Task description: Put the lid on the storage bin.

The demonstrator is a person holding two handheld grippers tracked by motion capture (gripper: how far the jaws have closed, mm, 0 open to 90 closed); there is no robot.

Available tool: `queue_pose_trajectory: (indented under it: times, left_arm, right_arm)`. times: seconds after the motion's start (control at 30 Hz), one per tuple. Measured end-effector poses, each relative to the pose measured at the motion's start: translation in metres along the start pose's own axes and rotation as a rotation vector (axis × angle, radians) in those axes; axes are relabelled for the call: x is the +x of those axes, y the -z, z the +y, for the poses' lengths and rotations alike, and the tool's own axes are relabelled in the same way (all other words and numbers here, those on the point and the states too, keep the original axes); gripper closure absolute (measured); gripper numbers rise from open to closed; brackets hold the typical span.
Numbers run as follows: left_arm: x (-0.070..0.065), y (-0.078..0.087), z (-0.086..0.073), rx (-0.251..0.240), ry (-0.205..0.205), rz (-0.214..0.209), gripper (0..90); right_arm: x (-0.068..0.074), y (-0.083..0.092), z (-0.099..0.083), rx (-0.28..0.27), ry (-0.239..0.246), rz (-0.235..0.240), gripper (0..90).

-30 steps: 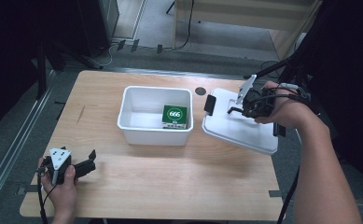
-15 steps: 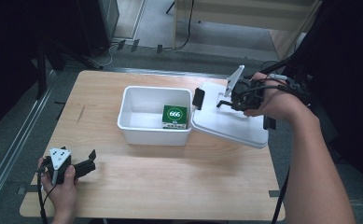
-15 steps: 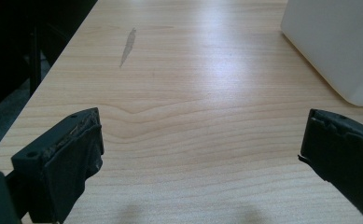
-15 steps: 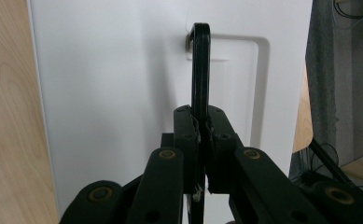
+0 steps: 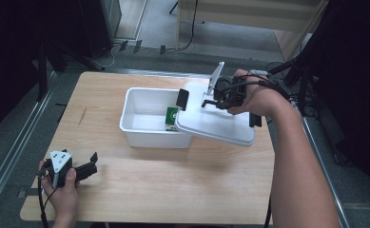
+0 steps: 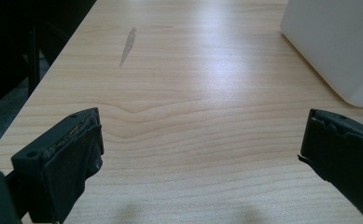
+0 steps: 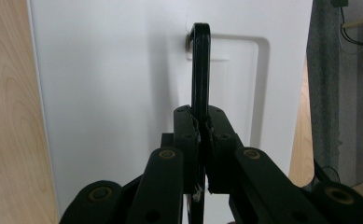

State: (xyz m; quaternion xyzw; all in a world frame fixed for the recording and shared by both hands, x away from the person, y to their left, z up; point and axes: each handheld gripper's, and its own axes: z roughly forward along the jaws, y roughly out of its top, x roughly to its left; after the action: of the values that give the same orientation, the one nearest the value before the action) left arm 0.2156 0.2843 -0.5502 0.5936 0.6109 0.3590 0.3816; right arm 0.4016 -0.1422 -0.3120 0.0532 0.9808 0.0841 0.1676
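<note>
A white bin [image 5: 142, 121] stands mid-table with a green box [image 5: 171, 118] inside it. My right gripper [image 5: 212, 101] is shut on the thin black handle [image 7: 200, 65] of the white lid [image 5: 216, 126]. It holds the lid slightly tilted over the bin's right end, where it partly covers the green box. In the right gripper view the pads [image 7: 188, 135] pinch the handle against the lid's white top [image 7: 114, 70]. My left gripper [image 5: 93, 164] rests open at the table's near left corner, with bare wood between its jaws [image 6: 202, 140]. The bin's wall [image 6: 328, 42] lies ahead of it to the right.
The wooden table [image 5: 102, 95] has a dark streak [image 6: 128, 44] on its left side. Black latch clips [image 5: 182, 99] hang at the lid's ends. Metal rails and cables run along the floor beyond the table edges.
My right hand has carried the lid leftward from the table's right side, so that it now overlaps the bin's right end. The left hand has stayed put.
</note>
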Motion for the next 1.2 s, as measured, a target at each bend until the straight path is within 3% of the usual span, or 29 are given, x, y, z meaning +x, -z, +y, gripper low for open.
queue_pose_trajectory:
  times: [0.53, 0.87, 1.13, 1.2]
  left_arm:
    - [0.001, 0.000, 0.000, 0.000, 0.016, -0.004, 0.0]
    - [0.004, -0.001, 0.001, 0.001, 0.031, -0.007, 0.0]
    - [0.003, -0.002, 0.001, 0.000, 0.029, -0.006, 0.0]
    - [0.003, -0.002, 0.001, 0.000, 0.029, -0.007, 0.0]
  right_arm:
    - [0.002, -0.010, 0.053, -0.018, 0.063, 0.022, 85.7]
    - [0.005, -0.019, 0.079, -0.010, 0.077, 0.035, 85.7]
    - [0.006, -0.024, 0.104, -0.018, 0.121, 0.039, 85.6]
    - [0.007, -0.025, 0.108, -0.012, 0.111, 0.040, 85.6]
